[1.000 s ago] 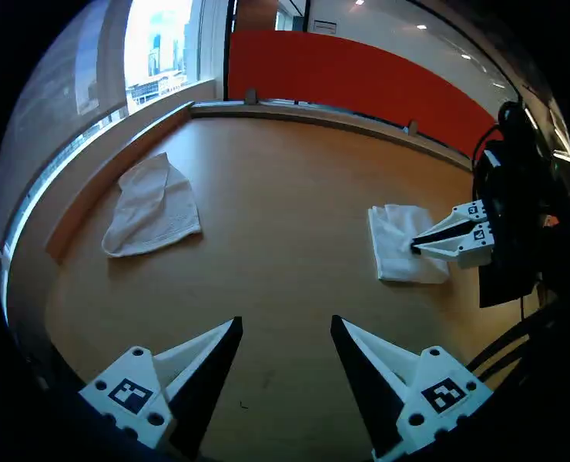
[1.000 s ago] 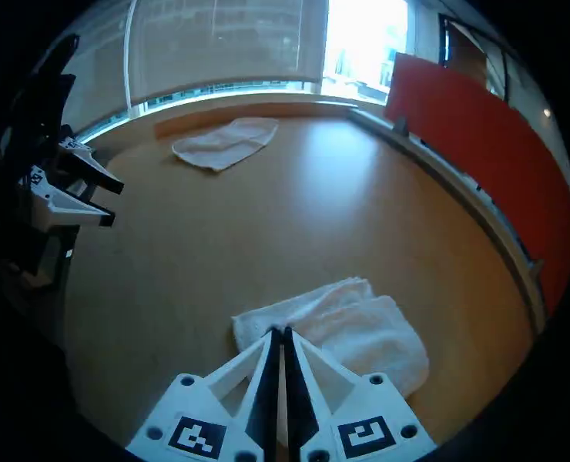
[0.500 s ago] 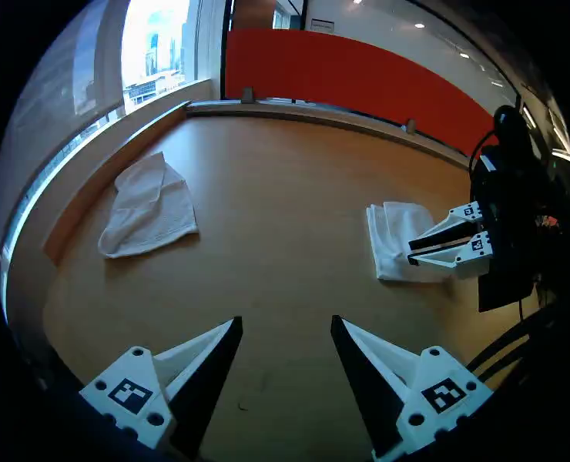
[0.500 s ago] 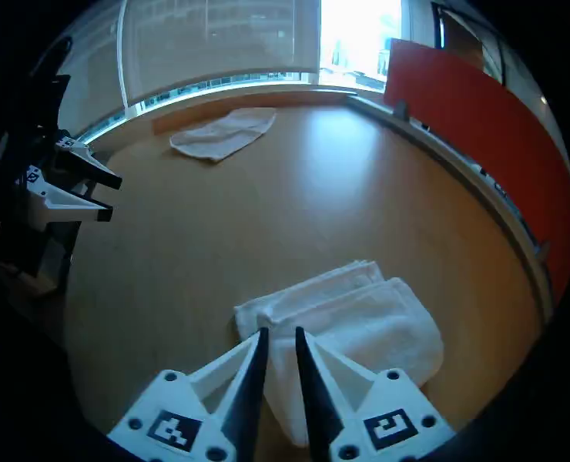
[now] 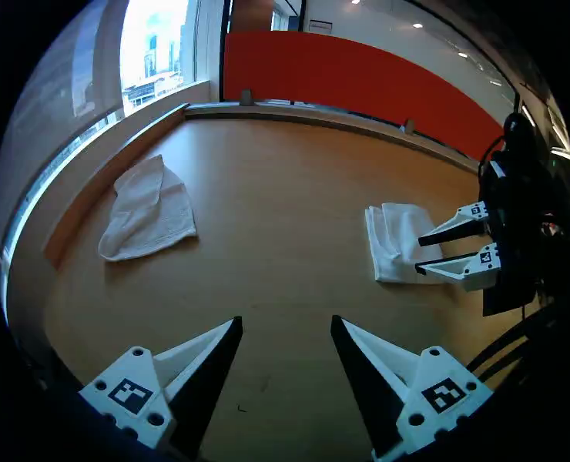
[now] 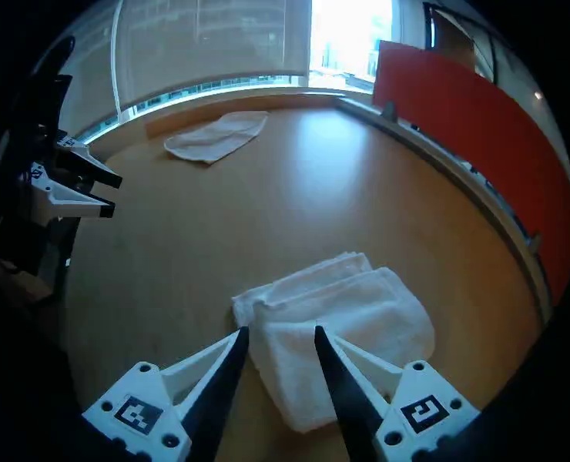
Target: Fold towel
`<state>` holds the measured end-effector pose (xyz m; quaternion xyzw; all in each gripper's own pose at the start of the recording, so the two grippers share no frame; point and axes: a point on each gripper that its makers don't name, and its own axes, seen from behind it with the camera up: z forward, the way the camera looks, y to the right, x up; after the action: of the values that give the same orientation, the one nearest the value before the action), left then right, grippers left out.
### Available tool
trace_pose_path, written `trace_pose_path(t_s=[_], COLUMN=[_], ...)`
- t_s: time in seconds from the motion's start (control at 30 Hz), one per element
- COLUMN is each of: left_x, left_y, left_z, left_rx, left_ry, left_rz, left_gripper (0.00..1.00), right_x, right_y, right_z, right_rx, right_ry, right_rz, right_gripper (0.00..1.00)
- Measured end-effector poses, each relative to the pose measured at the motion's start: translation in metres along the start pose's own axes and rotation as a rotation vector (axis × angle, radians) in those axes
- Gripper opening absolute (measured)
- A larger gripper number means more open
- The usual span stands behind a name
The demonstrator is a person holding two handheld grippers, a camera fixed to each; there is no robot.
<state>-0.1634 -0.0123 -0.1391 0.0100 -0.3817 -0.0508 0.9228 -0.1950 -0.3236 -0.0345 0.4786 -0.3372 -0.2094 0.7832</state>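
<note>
A white towel (image 6: 339, 323) lies folded flat on the wooden table (image 6: 231, 215), seen in the right gripper view just ahead of my right gripper (image 6: 279, 331). That gripper is open, its fingers apart over the towel's near edge and holding nothing. In the left gripper view the same folded towel (image 5: 397, 240) lies at the right, with the right gripper (image 5: 420, 252) open beside it. My left gripper (image 5: 285, 322) is open over bare table, well away from both towels. A second white towel (image 5: 148, 208) lies loosely folded near the window ledge; it is the towel (image 6: 216, 136) at the far end in the right gripper view.
A raised wooden ledge (image 5: 108, 165) and windows border the table's far side. A red partition (image 5: 362, 77) runs along another edge. The left gripper (image 6: 112, 194) shows at the left in the right gripper view.
My right gripper was shut on the folded towel's edge; it has opened, let go and drawn back a little. The towel now lies flat. My left gripper has not moved.
</note>
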Motion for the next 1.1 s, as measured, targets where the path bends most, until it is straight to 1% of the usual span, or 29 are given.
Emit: trace_pose_path(t_s=[0.27,0.57,0.8,1.0,1.1], left_x=[0.001,0.002,0.003,0.002,0.001], left_y=[0.001,0.007,0.012,0.014,0.014], left_z=[-0.001,0.000,0.001,0.001,0.001], left_rx=[-0.002,-0.011,-0.019,-0.021,-0.023], left_ry=[0.002,0.003,0.003,0.003,0.003], left_rz=[-0.005,0.006,0.011,0.012,0.011], left_gripper=[0.85,0.85,0.85,0.85,0.85], right_x=[-0.026,-0.055,-0.070,-0.082,-0.084], right_y=[0.008,0.017,0.018,0.018,0.018], right_z=[-0.016,-0.031,-0.030,-0.027,-0.026], right_rx=[-0.050,-0.103,-0.119,-0.128,-0.131], right_ry=[-0.016,-0.038,-0.058,-0.075,-0.075], right_rz=[0.054,0.121,0.137,0.155,0.167], right_gripper=[0.65,0.65,0.66,0.65,0.63])
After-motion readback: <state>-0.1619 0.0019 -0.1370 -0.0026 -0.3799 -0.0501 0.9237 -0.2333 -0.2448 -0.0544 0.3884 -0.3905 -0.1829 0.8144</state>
